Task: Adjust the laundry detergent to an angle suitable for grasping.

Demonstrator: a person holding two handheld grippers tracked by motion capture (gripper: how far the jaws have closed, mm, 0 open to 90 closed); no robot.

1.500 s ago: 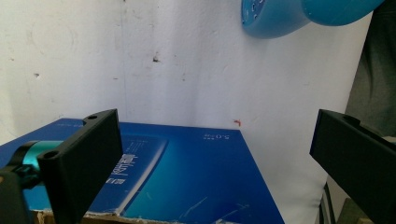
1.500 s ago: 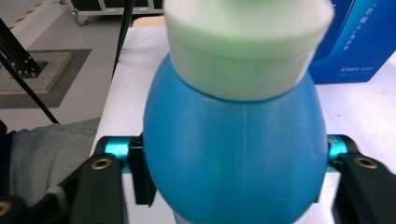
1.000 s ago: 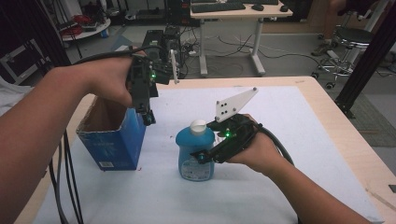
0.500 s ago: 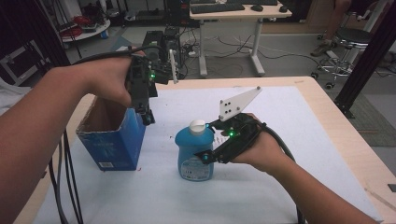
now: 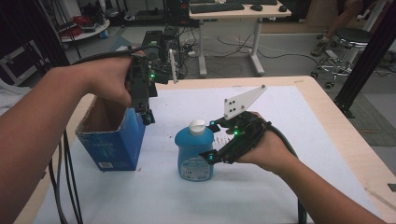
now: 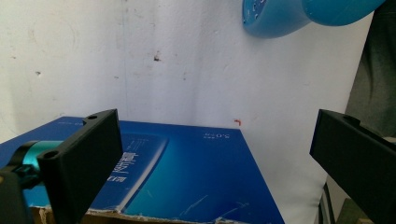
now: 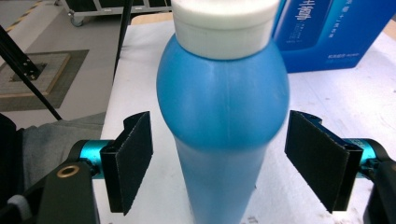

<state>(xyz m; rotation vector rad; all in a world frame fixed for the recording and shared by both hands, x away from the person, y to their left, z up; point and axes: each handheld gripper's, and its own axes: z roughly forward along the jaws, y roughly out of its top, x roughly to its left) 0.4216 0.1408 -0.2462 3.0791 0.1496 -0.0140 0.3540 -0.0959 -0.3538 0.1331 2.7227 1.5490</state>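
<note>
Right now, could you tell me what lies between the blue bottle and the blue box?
Nothing: in the high view, just a bare strip of white table cover separates the blue bottle from the blue box.

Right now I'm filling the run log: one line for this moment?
right gripper: open, jaws astride blue bottle, no contact | left gripper: open, above blue box | bottle upright, capped

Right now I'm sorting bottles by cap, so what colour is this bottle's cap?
White, on a blue bottle; the cap shows best in the right gripper view.
</note>
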